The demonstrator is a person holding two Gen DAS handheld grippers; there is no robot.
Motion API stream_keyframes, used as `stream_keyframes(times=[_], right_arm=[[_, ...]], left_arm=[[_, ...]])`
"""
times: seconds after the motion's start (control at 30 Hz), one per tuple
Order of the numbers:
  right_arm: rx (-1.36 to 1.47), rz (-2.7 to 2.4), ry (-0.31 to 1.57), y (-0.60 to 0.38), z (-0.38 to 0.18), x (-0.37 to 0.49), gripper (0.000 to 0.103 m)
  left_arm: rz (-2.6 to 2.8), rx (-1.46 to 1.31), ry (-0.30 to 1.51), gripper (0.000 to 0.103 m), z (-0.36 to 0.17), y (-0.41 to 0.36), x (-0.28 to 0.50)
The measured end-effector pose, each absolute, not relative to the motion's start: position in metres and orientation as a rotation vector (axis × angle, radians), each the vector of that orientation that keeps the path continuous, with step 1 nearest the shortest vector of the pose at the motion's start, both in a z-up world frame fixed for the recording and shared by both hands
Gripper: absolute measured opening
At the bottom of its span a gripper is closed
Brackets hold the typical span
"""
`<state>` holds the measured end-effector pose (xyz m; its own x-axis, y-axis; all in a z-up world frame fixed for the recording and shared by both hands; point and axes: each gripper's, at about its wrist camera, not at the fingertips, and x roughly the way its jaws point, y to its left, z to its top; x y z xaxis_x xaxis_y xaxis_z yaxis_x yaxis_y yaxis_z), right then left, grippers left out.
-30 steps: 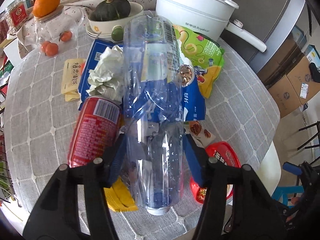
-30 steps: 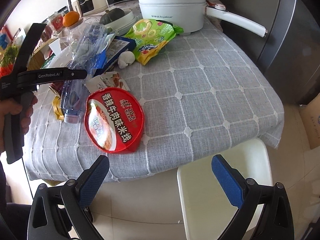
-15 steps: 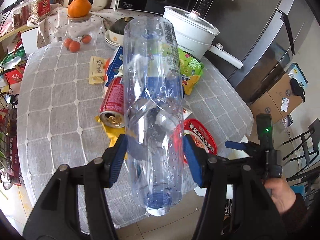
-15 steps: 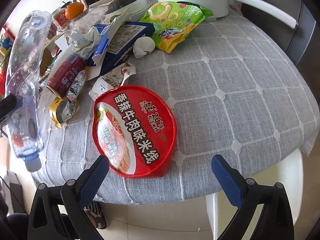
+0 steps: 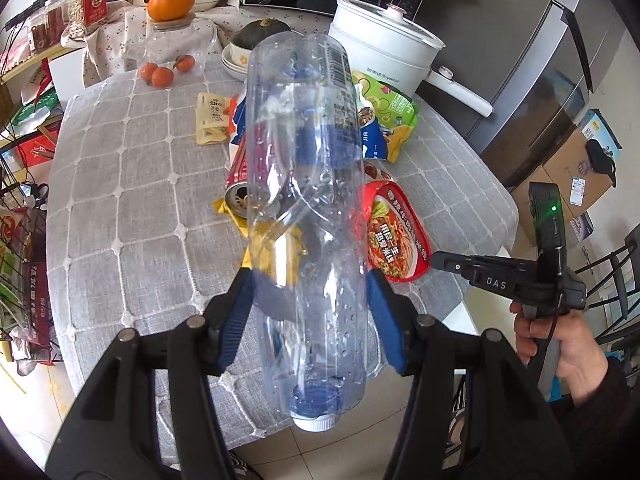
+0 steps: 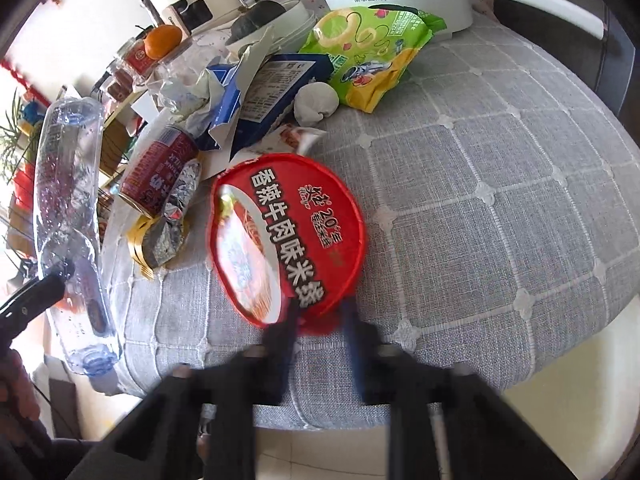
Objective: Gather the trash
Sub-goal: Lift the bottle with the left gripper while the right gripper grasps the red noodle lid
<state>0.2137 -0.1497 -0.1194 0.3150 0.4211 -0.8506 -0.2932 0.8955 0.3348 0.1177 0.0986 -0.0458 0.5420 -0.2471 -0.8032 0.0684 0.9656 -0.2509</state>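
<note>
Over the table's [image 5: 132, 216] near edge, the left gripper [image 5: 310, 320] clamps a clear plastic bottle [image 5: 306, 184], cap toward the holder. Blurred, the right gripper's [image 6: 320, 320] fingers stand narrowly apart at the red noodle lid's [image 6: 288, 236] near rim; whether they pinch it I cannot tell.

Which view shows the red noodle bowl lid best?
Right wrist: the red noodle bowl lid fills the centre, print readable, unobstructed. The left wrist view shows only its right part, partly behind the plastic bottle held in the left gripper.

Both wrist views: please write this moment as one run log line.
left gripper: shut on plastic bottle | right gripper: blurred, at noodle lid edge
</note>
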Motion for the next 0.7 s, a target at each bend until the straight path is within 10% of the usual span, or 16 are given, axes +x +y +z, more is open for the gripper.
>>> stream_keyframes(times=[0.2, 0.23, 0.33, 0.37, 0.7], right_arm=[[0.144, 0.52, 1.146, -0.145, -0.11, 0.209, 0.006], [0.14, 0.52, 1.148, -0.149, -0.109, 0.207, 0.014], [0.091, 0.468, 1.127, -0.15, -0.108, 0.206, 0.085], [0.073, 0.447, 1.099, -0.15, -0.107, 0.205, 0.091], [-0.117, 0.443, 1.066, -0.102, -0.126, 0.236, 0.091]], left_arm=[[-0.197, -0.211, 0.971, 0.059, -0.042, 0.098, 0.116], [-0.196, -0.209, 0.971, 0.059, -0.042, 0.099, 0.116], [-0.188, -0.213, 0.978, 0.059, -0.044, 0.102, 0.118], [-0.186, -0.217, 0.984, 0.059, -0.046, 0.104, 0.118], [-0.186, -0.228, 1.007, 0.059, -0.051, 0.107, 0.12]])
